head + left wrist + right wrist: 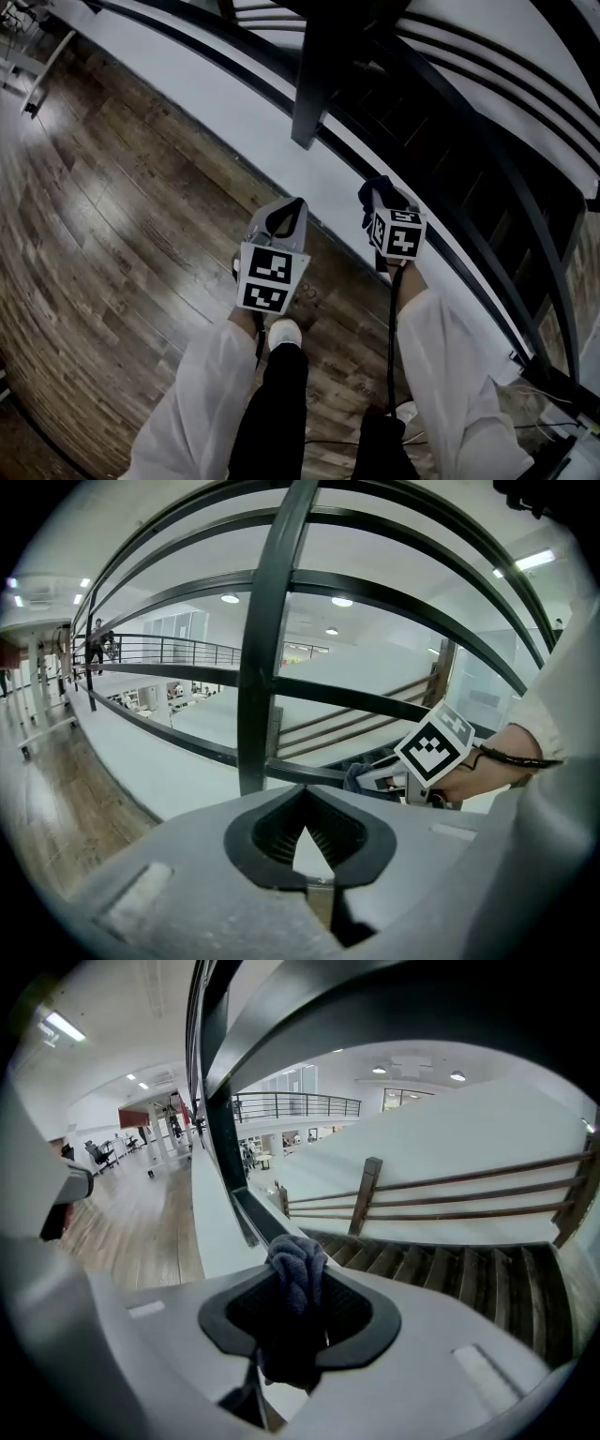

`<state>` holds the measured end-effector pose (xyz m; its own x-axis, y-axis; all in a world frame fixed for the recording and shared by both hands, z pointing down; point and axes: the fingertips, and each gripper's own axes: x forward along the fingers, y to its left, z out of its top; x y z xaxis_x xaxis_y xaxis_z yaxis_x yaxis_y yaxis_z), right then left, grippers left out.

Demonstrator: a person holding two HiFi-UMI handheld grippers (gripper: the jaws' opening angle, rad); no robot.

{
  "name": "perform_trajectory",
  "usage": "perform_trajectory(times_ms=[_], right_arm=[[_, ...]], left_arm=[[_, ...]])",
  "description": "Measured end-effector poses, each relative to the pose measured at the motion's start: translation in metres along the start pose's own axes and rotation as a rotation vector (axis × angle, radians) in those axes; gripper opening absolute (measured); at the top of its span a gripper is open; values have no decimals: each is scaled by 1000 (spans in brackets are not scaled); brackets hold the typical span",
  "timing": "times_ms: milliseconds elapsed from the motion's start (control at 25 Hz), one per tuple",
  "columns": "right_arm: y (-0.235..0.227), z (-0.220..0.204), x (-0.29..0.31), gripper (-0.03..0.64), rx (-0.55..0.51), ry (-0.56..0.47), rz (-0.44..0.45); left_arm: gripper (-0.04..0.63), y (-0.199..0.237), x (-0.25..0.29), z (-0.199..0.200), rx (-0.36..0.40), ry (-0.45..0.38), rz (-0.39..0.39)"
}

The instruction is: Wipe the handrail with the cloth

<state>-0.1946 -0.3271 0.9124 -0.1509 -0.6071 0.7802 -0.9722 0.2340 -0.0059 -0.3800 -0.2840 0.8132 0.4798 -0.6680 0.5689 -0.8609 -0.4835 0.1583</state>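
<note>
My right gripper (pixel 380 195) is shut on a dark blue cloth (pixel 298 1267), which bunches up out of the jaws. It is held by the black railing (pixel 487 159), just over the white ledge (pixel 234 103). A broad dark handrail (pixel 394 1016) arches close above it in the right gripper view. My left gripper (pixel 286 220) hangs to the left over the wooden floor, its jaws shut with nothing between them. It faces a black upright post (pixel 270 639). The left gripper view also shows the right gripper (pixel 398 782) with the cloth (pixel 361 778).
A wooden floor (pixel 112 216) stretches to the left of the ledge. Beyond the railing a staircase (pixel 450 1279) drops away. The person's legs and a shoe (pixel 284 333) are below the grippers, and a cable (pixel 392 337) hangs from the right one. A table leg (pixel 37 89) stands far left.
</note>
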Motion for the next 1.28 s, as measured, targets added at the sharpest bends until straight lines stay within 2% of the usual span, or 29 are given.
perform_trajectory(times_ms=[200, 720, 1280], right_arm=[[-43, -41, -30, 117, 32, 9, -24], [-179, -165, -131, 118, 123, 32, -124], [-334, -312, -252, 118, 240, 44, -253]], left_arm=[[-2, -51, 3, -11, 20, 22, -23], [-2, -225, 19, -25, 140, 60, -153], [-2, -436, 36, -54, 271, 91, -300]])
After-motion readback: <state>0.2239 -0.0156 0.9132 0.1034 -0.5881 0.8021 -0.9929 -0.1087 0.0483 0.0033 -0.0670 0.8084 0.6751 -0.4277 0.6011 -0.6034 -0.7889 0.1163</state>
